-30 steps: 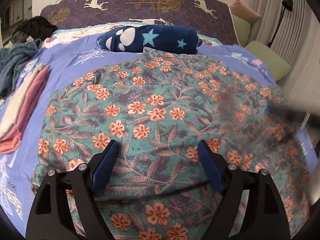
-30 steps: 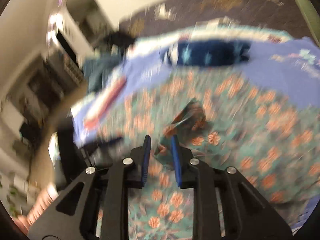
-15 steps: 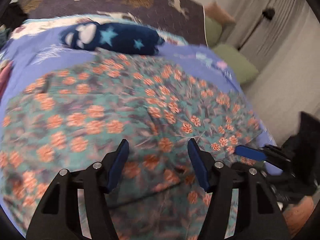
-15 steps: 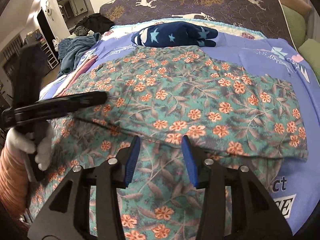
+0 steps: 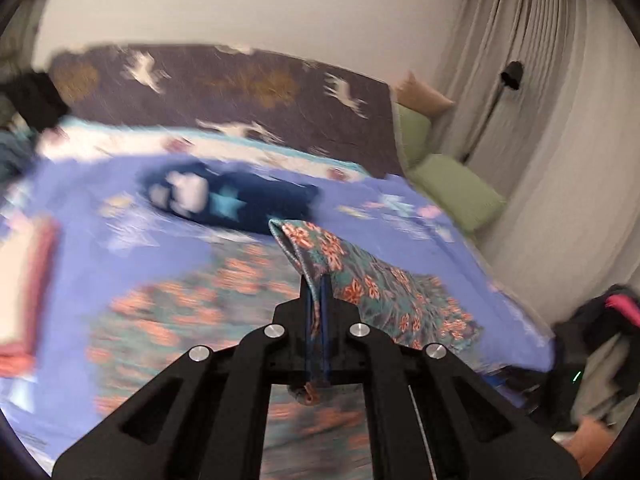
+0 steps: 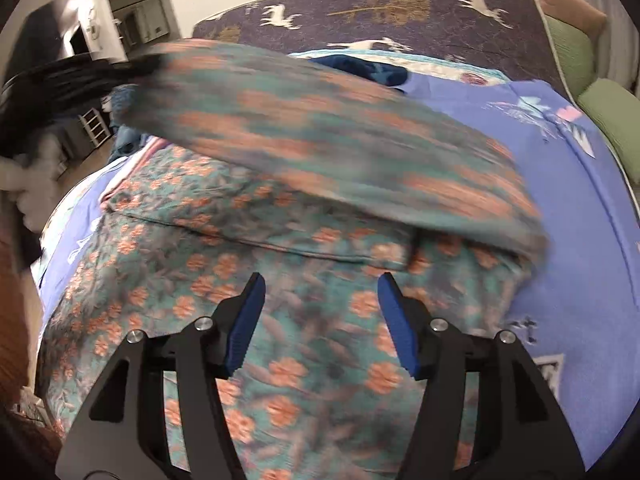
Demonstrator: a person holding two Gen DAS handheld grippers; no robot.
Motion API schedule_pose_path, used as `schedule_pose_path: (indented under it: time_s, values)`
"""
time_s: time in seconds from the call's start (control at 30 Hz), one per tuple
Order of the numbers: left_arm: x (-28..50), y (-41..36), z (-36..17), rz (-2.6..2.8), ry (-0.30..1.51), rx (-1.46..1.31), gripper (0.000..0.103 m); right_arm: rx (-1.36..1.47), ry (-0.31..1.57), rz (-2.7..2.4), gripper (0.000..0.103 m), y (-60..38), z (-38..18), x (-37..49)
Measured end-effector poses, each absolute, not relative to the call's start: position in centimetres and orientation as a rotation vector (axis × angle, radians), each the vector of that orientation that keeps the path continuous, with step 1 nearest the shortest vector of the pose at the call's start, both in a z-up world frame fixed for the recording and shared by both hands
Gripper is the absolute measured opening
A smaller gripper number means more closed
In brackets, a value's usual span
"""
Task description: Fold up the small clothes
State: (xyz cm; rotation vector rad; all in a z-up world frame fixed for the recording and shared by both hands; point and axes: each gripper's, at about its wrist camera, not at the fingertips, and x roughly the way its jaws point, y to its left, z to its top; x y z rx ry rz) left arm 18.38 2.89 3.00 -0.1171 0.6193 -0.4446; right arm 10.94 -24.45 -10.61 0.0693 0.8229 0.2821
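A teal garment with orange flowers [image 6: 248, 264] lies spread on the blue bed sheet [image 6: 592, 240]. My left gripper [image 5: 317, 292] is shut on one edge of this floral garment [image 5: 360, 276] and holds it lifted above the bed. In the right wrist view the lifted part [image 6: 340, 136] crosses over the flat part as a blurred band, with the left gripper [image 6: 72, 76] at its upper left end. My right gripper [image 6: 322, 304] is open and empty, just above the flat part of the garment.
A rolled navy blanket with stars [image 5: 224, 200] lies behind the garment. A folded pink and cream stack [image 5: 24, 288] sits at the bed's left edge. Green cushions [image 5: 456, 188] and curtains stand to the right. Dark clothes [image 5: 600, 340] lie at the bed's right side.
My left gripper has shut on the garment's edge and lifted it up and across. My right gripper has opened wider and stays low over the cloth.
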Motion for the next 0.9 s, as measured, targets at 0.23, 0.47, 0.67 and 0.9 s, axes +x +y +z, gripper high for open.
schedule_pose_path:
  time_s: [0.23, 0.47, 0.67, 0.9]
  values:
    - [19.8, 8.0, -3.4, -0.230, 0.799, -0.058, 0.007, 0.149, 0.872, 0.210, 0.061, -27.1, -12.5, 10.7]
    - [19.5, 9.9, -6.2, -0.093, 0.844, -0.017, 0.039, 0.115, 0.857, 0.207, 0.061, -26.8, -11.9, 10.2]
    - [18.9, 10.4, -8.3, -0.123, 0.905, -0.043, 0.041, 0.164, 0.847, 0.194, 0.061, -28.1, -11.6, 10.6]
    - [17.8, 8.4, -6.3, -0.200, 0.843, 0.020, 0.003, 0.168, 0.856, 0.201, 0.061, -27.9, -12.2, 11.1]
